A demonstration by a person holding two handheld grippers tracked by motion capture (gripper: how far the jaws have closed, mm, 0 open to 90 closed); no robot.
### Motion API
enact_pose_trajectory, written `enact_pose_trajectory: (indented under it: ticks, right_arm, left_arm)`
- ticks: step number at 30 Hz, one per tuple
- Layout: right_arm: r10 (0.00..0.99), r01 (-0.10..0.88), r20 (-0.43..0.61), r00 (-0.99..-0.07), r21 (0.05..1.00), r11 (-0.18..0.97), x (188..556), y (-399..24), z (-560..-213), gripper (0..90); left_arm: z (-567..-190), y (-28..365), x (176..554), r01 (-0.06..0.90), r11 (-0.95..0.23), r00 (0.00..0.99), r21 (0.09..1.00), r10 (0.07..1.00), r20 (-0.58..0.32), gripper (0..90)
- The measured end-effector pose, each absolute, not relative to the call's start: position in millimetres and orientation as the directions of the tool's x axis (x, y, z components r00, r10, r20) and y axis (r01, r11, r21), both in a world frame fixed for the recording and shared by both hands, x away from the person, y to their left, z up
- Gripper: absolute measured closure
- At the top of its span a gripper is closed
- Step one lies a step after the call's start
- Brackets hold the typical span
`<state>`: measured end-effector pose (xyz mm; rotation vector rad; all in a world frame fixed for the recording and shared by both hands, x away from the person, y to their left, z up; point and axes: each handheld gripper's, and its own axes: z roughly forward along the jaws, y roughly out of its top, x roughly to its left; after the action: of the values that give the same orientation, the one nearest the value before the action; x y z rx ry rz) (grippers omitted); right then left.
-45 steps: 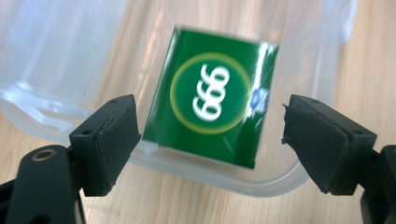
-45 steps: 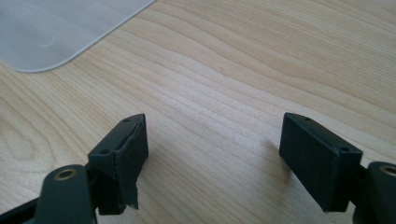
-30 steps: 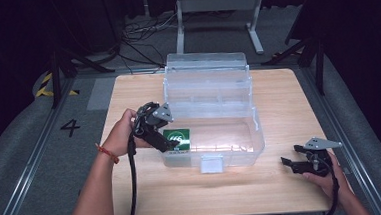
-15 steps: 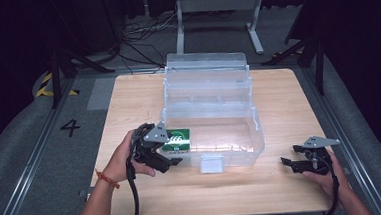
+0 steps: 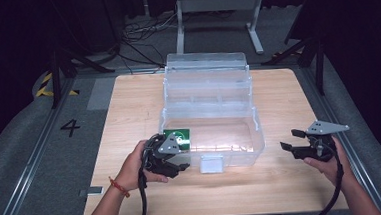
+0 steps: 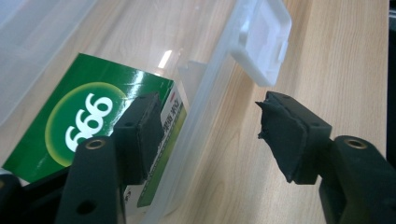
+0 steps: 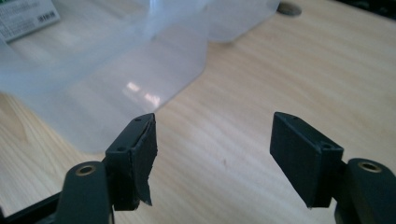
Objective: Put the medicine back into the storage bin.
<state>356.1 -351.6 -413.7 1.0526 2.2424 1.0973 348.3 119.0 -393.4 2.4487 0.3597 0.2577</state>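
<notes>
Left claw [image 5: 174, 167] gapes wide at the clear storage box's [image 5: 240, 134] near-left corner by the green carton [image 5: 179, 139]; right claw [image 5: 292, 144] wide, empty, over the desk [image 5: 283, 182].

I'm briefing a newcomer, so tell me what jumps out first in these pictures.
A clear plastic box with its lid up sits mid-table on the wooden table. Inside its near left corner lies a bright green packet marked 666. The left gripper sits open at the box's front left corner, and the right gripper waits open off the box's right side.

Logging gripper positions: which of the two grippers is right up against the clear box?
The left gripper, at the clear box's front-left corner by the green packet; the right gripper is apart from it.
</notes>
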Motion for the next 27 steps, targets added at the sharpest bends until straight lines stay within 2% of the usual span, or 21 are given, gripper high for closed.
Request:
enact_pose_trajectory:
  ticks: [2, 7, 13, 16, 21, 27]
  right_arm:
    - [0.774, 0.422, -0.063, -0.629, 0.809, 0.409, 361, -348, -401, 33.6]
    - [0.736, 0.353, -0.091, -0.67, 0.834, 0.424, 374, -333, -366, 35.8]
    - [0.718, 0.275, -0.147, -0.681, 0.857, 0.436, 393, -315, -335, 39.0]
    - [0.71, 0.262, -0.16, -0.686, 0.856, 0.446, 401, -308, -326, 38.9]
    - [0.693, 0.252, -0.162, -0.703, 0.854, 0.455, 423, -294, -315, 39.3]
    - [0.674, 0.244, -0.172, -0.719, 0.845, 0.476, 446, -275, -307, 40.6]
  left_arm:
    - [-396, 118, 350, 0.203, -0.757, 0.943, 0.622, 0.322, 0.084, 43.7]
    - [-401, 117, 354, 0.212, -0.771, 0.943, 0.6, 0.324, 0.082, 54.3]
    - [-403, 114, 356, 0.217, -0.785, 0.944, 0.58, 0.32, 0.08, 59.5]
    - [-403, 115, 358, 0.217, -0.781, 0.944, 0.585, 0.319, 0.077, 62.1]
    - [-405, 119, 363, 0.227, -0.766, 0.944, 0.601, 0.326, 0.059, 72.5]
    - [-405, 119, 365, 0.211, -0.775, 0.951, 0.596, 0.303, 0.057, 73.8]
